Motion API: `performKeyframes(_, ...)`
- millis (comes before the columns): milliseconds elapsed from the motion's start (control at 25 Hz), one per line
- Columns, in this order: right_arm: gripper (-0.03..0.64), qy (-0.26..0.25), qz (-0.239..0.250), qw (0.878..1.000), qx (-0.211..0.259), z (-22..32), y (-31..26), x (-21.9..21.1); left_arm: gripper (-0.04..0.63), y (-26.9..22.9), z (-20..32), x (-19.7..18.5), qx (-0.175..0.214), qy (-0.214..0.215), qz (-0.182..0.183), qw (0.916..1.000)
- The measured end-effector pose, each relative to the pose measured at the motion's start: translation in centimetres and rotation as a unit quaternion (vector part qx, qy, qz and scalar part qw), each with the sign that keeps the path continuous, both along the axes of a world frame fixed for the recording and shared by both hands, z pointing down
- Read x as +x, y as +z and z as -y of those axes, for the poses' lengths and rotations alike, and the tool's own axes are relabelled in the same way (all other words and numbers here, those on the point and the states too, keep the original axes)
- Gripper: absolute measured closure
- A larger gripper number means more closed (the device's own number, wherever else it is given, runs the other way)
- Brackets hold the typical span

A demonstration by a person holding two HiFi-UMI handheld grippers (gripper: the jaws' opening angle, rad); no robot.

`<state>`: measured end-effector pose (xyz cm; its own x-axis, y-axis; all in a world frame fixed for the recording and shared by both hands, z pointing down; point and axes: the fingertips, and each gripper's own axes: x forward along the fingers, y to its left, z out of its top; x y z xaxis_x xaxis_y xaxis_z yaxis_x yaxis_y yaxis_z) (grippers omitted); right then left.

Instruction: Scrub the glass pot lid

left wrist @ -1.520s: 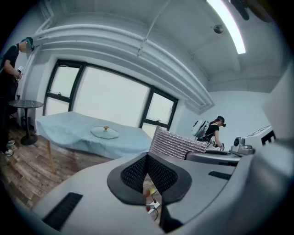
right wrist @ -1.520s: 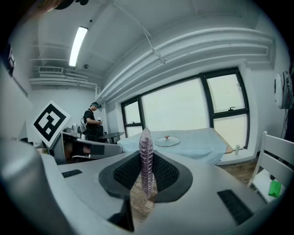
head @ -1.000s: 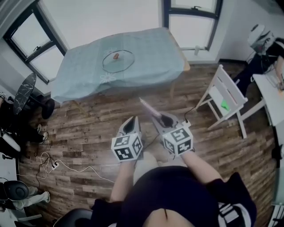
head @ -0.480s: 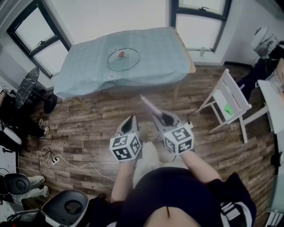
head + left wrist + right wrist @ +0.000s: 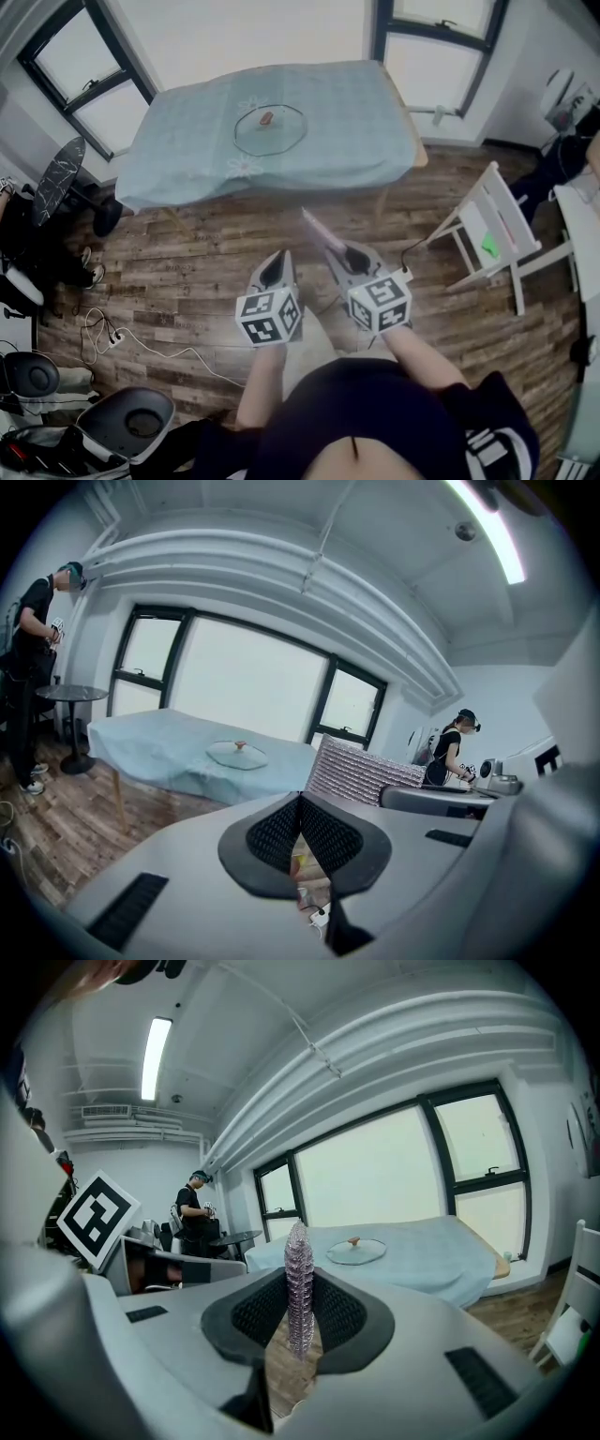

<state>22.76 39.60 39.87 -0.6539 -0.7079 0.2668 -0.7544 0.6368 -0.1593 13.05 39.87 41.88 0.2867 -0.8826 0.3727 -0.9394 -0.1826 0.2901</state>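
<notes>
The glass pot lid (image 5: 270, 128) with a reddish knob lies flat on the table (image 5: 347, 112), which is draped in a light blue cloth, far ahead of both grippers. The lid (image 5: 237, 754) also shows small in the left gripper view, and the lid (image 5: 356, 1251) in the right gripper view. My left gripper (image 5: 276, 262) is shut with nothing in it, held over the wooden floor. My right gripper (image 5: 343, 253) is shut on a thin, ribbed, pale purple scrubbing pad (image 5: 314, 228) that sticks out forward. The pad (image 5: 299, 1283) stands upright between the jaws.
A white chair (image 5: 487, 230) stands on the right and an office chair (image 5: 127, 427) at the lower left. Cables and a power strip (image 5: 112, 347) lie on the floor. A round black side table (image 5: 52, 192) is left of the table. A person (image 5: 192, 1208) stands beyond.
The table and lid have drifted slightly right and lower in the head view as the camera moved. Both grippers keep the same pose, the right one still holding the pad.
</notes>
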Motion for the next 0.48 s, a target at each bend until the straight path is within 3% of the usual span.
performKeyframes(480, 0.537, 0.011, 0.018, 1.0, 0.004, 7.9, -0.3, -3.8, 0.595, 0.5, 7.8, -4.5, 0.003, 0.0, 0.006, 1.0)
